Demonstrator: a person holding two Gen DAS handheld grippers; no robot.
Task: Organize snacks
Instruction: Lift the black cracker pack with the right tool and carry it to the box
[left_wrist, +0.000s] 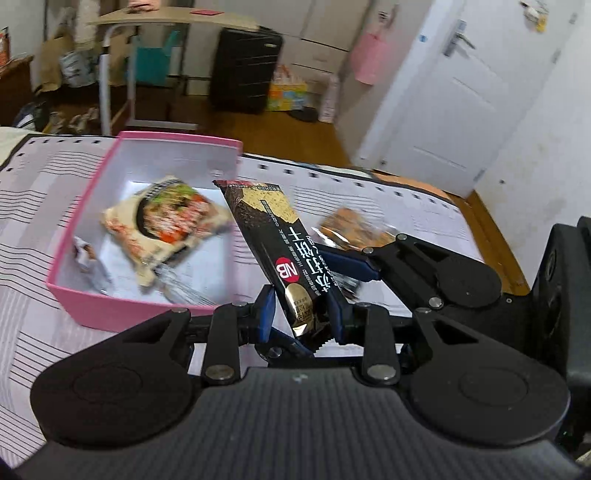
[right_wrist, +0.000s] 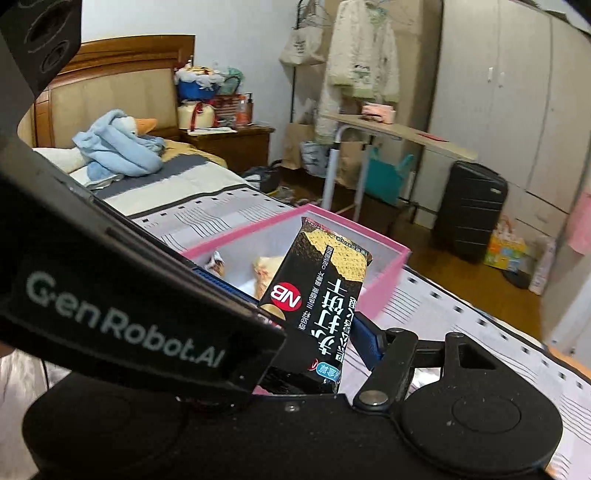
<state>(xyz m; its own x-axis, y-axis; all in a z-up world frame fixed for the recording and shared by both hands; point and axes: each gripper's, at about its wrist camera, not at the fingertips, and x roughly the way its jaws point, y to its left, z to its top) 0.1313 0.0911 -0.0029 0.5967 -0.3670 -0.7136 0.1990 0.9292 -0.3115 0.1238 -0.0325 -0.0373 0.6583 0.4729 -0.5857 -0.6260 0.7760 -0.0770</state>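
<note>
My left gripper (left_wrist: 299, 295) is shut on the lower end of a black soda-cracker packet (left_wrist: 273, 221), which sticks up tilted beside the pink box (left_wrist: 110, 166). In the box lie an instant-noodle pack (left_wrist: 166, 218) and a small white packet (left_wrist: 86, 258). To the right, my right gripper (left_wrist: 328, 240) has its jaws partly apart on an orange-brown foil snack packet (left_wrist: 354, 229); foil shows above and below its blue finger (left_wrist: 354, 264). In the right wrist view the left gripper's body (right_wrist: 129, 314) and the cracker packet (right_wrist: 317, 291) hide that snack and my left finger.
Everything sits on a bed with a striped sheet (left_wrist: 406, 192). Past the bed's far edge stand a folding table (right_wrist: 399, 133), a black suitcase (left_wrist: 247, 70) and a white door (left_wrist: 454, 96). A blue blanket (right_wrist: 122, 147) lies near the headboard.
</note>
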